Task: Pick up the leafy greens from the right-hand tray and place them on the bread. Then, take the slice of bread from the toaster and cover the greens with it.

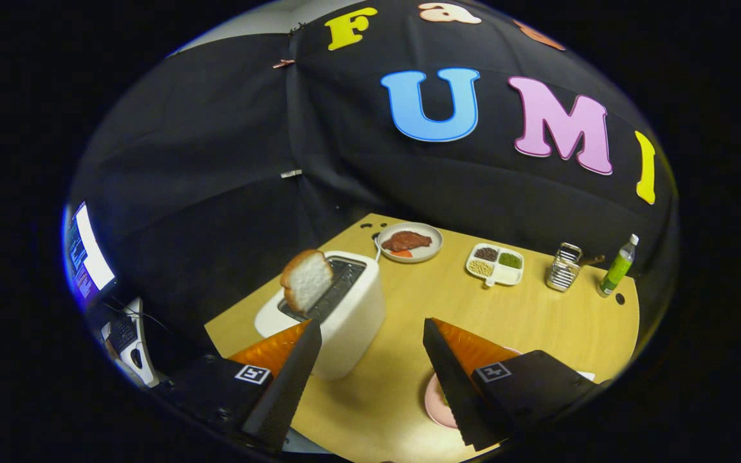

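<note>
Gripper [370, 331] wide open, holding nothing. Bread slice [307, 280] upright in white toaster [351, 308] slot, just ahead of left finger. Likely light, soft, crushable: pinch exposed top across flat faces, gently.

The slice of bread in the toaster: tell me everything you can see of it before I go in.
The pale, brown-crusted slice of bread stands in the near end of the white boxy toaster's dark top slot, most of it sticking out and leaning a little. Its crumb face looks white and spongy, with a rounded crust along the top. Only the toaster touches it. It sits just beyond the tip of one finger of the open gripper, whose fingers hold nothing. The toaster rests on the light wooden table.
</note>
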### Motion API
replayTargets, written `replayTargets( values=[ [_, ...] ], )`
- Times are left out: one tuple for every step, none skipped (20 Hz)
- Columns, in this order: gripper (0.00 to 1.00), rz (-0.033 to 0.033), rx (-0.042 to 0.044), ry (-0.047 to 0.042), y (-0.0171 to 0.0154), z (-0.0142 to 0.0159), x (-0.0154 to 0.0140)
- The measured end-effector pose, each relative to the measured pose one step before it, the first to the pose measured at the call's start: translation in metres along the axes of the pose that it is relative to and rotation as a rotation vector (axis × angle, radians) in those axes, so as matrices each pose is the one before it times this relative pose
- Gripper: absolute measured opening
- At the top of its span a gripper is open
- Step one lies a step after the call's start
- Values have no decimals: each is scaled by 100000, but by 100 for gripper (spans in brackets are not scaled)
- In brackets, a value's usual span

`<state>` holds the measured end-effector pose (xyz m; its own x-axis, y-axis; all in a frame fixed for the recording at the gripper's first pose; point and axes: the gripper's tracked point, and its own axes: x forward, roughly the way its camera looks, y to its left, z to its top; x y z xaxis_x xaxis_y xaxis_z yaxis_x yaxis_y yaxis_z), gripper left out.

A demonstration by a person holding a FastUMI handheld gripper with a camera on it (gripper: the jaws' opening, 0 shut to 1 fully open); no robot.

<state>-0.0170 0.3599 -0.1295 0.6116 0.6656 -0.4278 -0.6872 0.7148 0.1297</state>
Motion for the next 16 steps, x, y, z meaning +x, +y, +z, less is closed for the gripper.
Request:
replayTargets(
  values=[
    [99, 506, -222, -219, 661, 459, 697],
    [99, 838, 274, -73, 859, 452, 773],
    [99, 1092, 577, -377, 1090, 392, 1016],
    [98, 562, 493, 70, 841, 216, 933],
    [99, 688, 135, 238, 861, 179, 914],
    [99, 46, 80, 430, 599, 64, 1016],
    [99, 206, 309, 585, 806, -87, 1071],
    [99, 446, 470, 391, 820, 128, 998],
    [99, 188, 525, 434, 598, 13, 837],
    [99, 522, 386, 383, 588, -76, 830],
    [99, 39, 21, 384, 446, 0, 992],
    [99, -505, -464, 593, 225, -86, 871],
    [99, -561, -705, 1131, 172, -200, 897],
    [99, -365, -795, 1390, 134, -436, 881],
    [99, -976, -1013, 1340, -20, -358, 910],
    [99, -1614, -1108, 1454, -165, -395, 761]
  ],
)
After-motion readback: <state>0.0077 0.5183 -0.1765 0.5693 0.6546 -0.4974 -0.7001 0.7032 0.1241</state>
